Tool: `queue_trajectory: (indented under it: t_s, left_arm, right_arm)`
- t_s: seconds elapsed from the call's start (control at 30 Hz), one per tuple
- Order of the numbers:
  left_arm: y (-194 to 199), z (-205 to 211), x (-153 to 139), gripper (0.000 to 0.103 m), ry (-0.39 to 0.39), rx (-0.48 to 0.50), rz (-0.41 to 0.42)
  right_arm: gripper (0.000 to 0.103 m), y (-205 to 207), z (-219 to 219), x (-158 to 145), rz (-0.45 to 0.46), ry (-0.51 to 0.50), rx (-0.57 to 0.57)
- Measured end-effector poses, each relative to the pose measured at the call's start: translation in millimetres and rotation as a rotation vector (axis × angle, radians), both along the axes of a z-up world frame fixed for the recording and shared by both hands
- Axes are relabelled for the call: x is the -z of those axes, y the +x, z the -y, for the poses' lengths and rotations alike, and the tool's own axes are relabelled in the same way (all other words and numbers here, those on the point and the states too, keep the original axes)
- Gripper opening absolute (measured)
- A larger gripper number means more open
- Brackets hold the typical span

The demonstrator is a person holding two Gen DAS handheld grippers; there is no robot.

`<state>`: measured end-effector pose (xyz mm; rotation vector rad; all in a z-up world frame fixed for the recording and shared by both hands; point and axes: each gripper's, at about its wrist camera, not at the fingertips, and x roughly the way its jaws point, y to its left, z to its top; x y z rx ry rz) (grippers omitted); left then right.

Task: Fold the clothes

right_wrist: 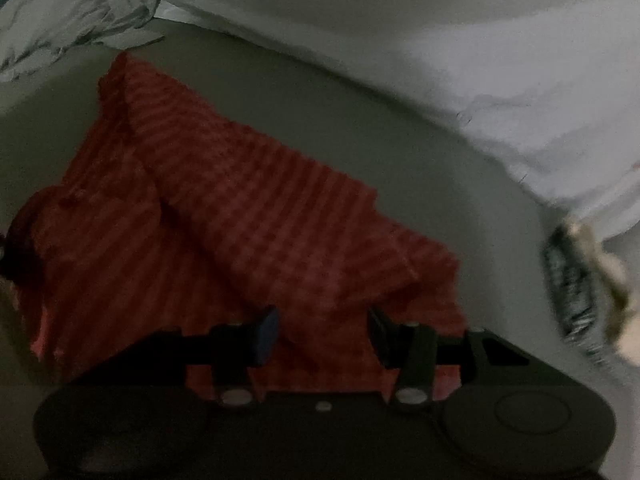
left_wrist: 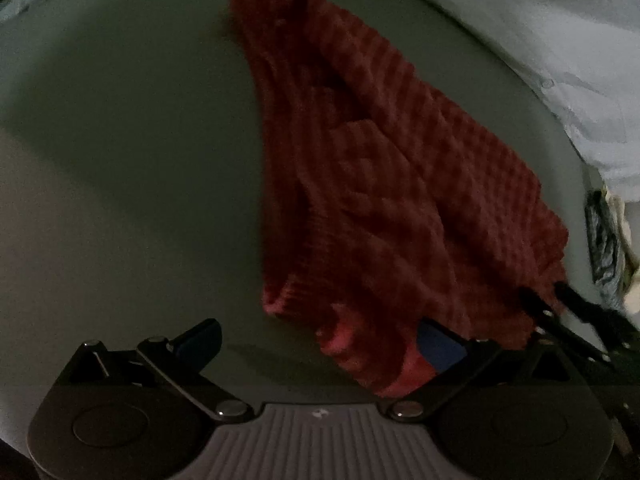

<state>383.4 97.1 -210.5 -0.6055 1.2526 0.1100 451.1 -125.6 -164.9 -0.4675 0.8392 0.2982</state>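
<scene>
A red chunky-knit garment (left_wrist: 400,184) lies partly folded on a grey-green surface (left_wrist: 120,160). My left gripper (left_wrist: 320,342) is open wide at the garment's near hem. Its left finger is over bare surface, and the hem lies against its right finger (left_wrist: 440,346). My right gripper (right_wrist: 323,332) is at the garment's (right_wrist: 248,216) other near corner. Its fingers stand apart with red knit bunched between them, and I see no pad pressing the cloth. In the left wrist view the right gripper (left_wrist: 548,300) shows at the garment's right corner.
Pale bedding (left_wrist: 560,60) runs along the back and right of the surface. More crumpled pale cloth (right_wrist: 60,28) lies at the far left. A dark patterned item (right_wrist: 568,292) with something cream beside it sits at the right edge.
</scene>
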Motion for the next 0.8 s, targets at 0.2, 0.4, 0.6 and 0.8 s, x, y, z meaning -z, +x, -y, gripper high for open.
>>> queue_trajectory:
  t_s: [0.2,0.4,0.6,0.8]
  left_arm:
    - [2.5,-0.7,1.8,0.092,0.003,-0.098,0.013]
    - [-0.9,-14.1,0.2,0.065,-0.006,-0.213,0.032]
    - [-2.6,-8.7,-5.3,0.064,0.043,-0.164,0.040]
    - [-7.3,-8.3,-10.2,0.066,0.039,-0.124,0.012]
  right_arm:
    - [0.017,31.9,23.2,15.5,-0.140,0.202,0.077]
    - [0.000,39.5,58.1,-37.1,0.079,0.337,0.198]
    - [0.003,71.7,97.1,-79.1,0.319,0.082,0.348]
    - [0.041,74.2,79.5,-55.7,0.256,-0.090,0.300]
